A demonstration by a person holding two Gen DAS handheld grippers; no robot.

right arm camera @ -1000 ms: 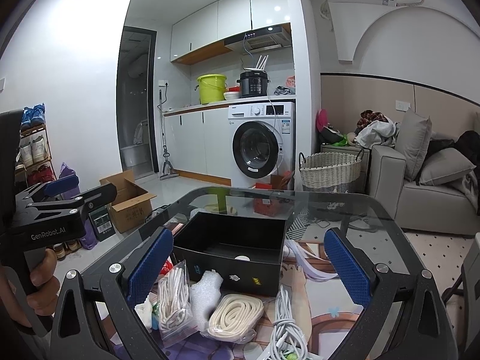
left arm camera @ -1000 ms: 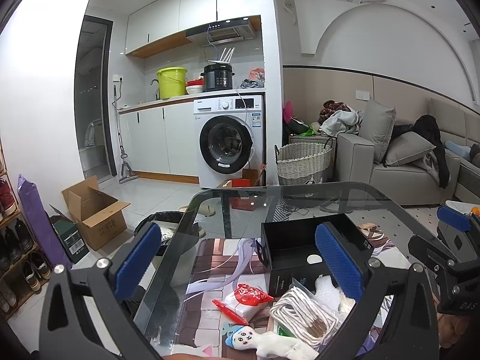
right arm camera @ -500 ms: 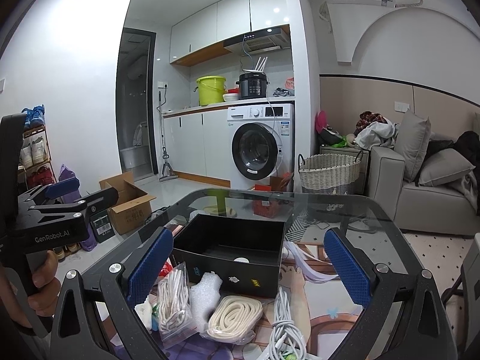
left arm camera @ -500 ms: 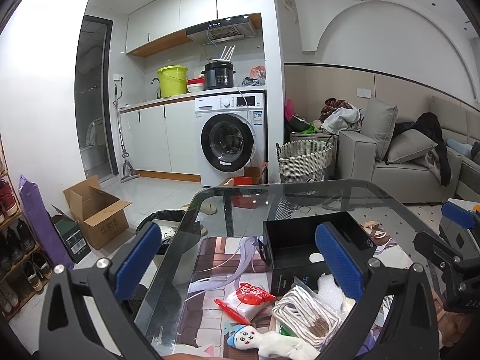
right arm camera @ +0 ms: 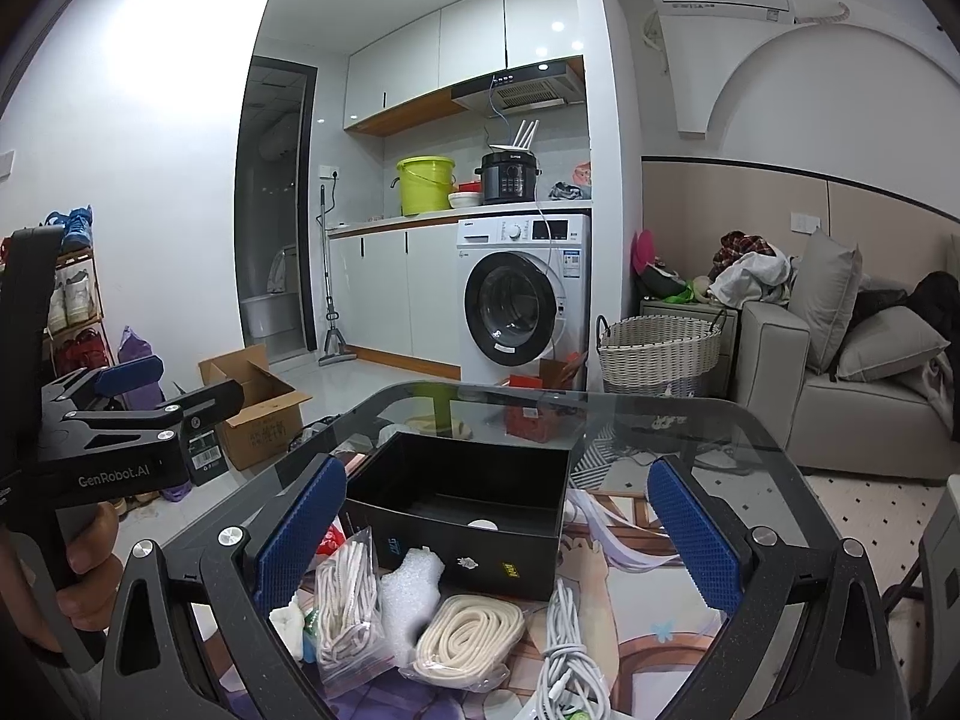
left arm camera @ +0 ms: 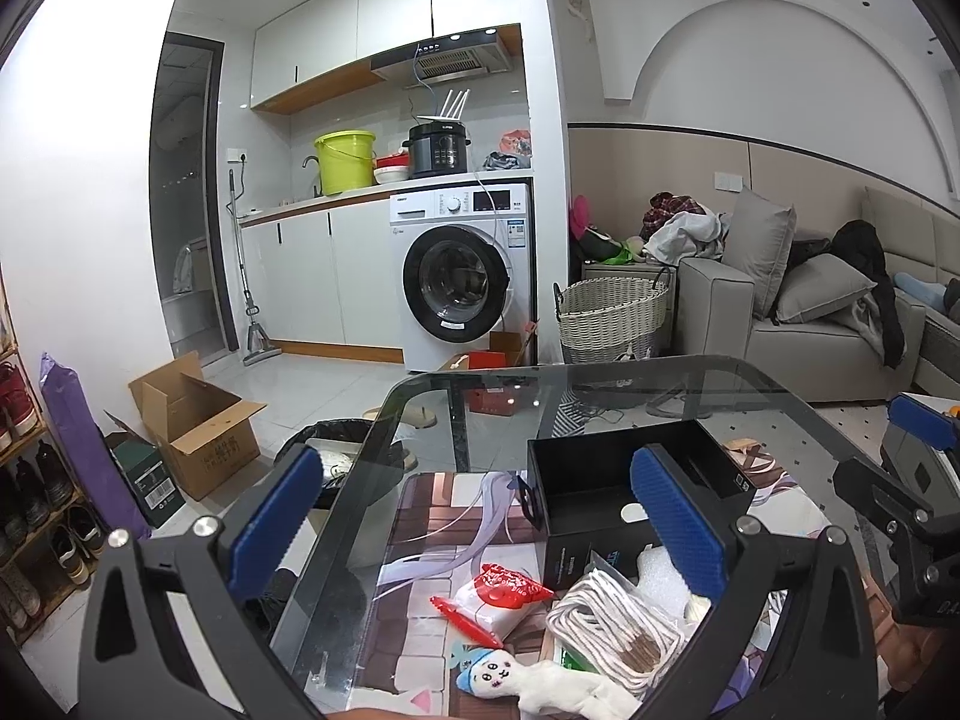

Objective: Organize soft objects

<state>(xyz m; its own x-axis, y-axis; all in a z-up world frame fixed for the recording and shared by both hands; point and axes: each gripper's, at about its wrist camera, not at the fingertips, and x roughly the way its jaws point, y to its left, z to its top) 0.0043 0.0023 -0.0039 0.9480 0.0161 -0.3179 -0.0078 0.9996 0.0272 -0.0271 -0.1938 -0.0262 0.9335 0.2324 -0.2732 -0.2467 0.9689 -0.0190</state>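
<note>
An open black box (right arm camera: 462, 495) (left arm camera: 606, 492) stands on the glass table (right arm camera: 660, 420). In front of it lie a bagged white rope (right arm camera: 345, 600) (left arm camera: 606, 624), white foam (right arm camera: 411, 585), a bagged cream cord coil (right arm camera: 465, 639), a white cable bundle (right arm camera: 567, 654), a red-and-white packet (left arm camera: 501, 591) and a white plush toy with a blue hat (left arm camera: 528, 681). My left gripper (left arm camera: 480, 525) is open and empty above the packet. My right gripper (right arm camera: 495, 531) is open and empty above the foam and cord. The left gripper also shows in the right wrist view (right arm camera: 138, 396).
A printed mat (left arm camera: 432, 516) covers the table's near part. On the floor beyond are a cardboard box (left arm camera: 192, 420), a washing machine (left arm camera: 462, 282), a wicker basket (left arm camera: 612, 318) and a grey sofa (left arm camera: 798, 324). A shoe rack (right arm camera: 72, 300) stands at the left.
Both grippers have drifted slightly; the view is nearly the same. Both stay open and empty, and nothing on the table has moved.
</note>
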